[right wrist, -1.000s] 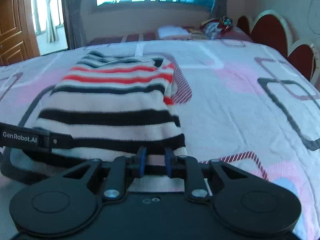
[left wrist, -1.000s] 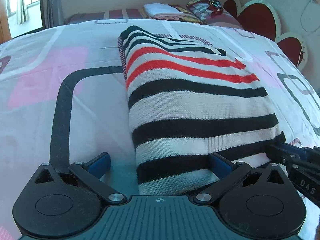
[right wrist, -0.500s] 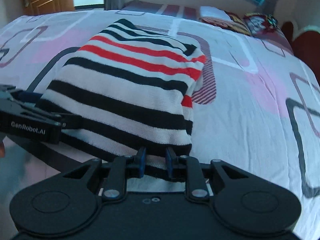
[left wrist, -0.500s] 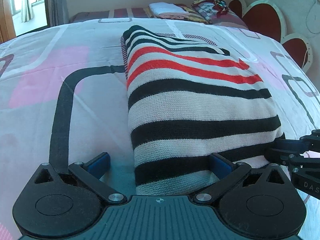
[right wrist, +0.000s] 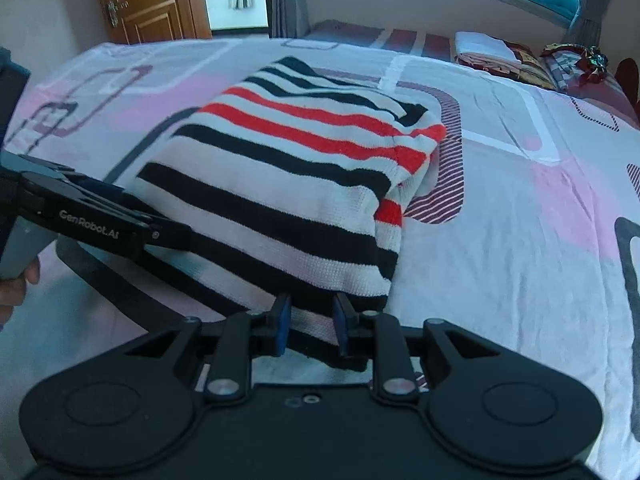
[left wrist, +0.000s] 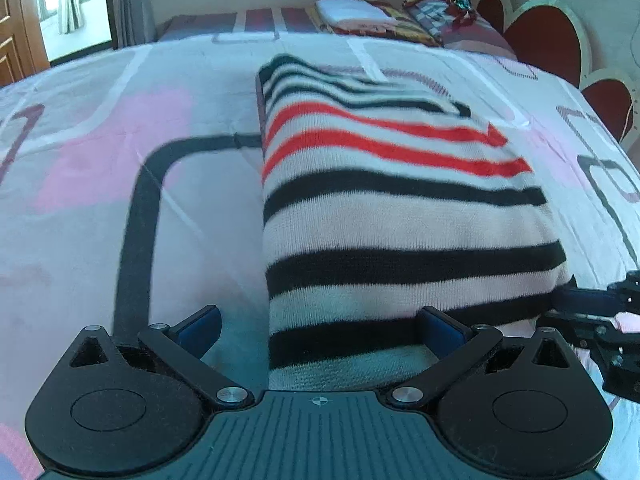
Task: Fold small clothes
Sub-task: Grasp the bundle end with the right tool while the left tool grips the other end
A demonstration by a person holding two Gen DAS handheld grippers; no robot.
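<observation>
Left wrist view, bottom: left gripper (left wrist: 320, 334) spread wide, blue pads well apart, near left corner of the folded striped sweater (left wrist: 400, 216) lying between them, right pad over the hem, no pinch. Right gripper (left wrist: 592, 304) seen at lower right edge of that view, at the sweater's near right corner. Right wrist view, bottom centre: right gripper (right wrist: 308, 322) with jaws just been opening, a narrow gap now, near hem of the sweater (right wrist: 288, 184) between the blue pads, contact not clear. Left gripper (right wrist: 100, 220) entering from left edge, a hand (right wrist: 18, 284) behind it at far left. Sweater folded into a long rectangle on the bed sheet (left wrist: 100, 208), long axis running from bottom of frame up toward the headboard end, stripes crossing it; black stripes near, red bands further up, thin black stripes at far end. Upper right, far: stack of folded clothes (right wrist: 488, 50).
</observation>
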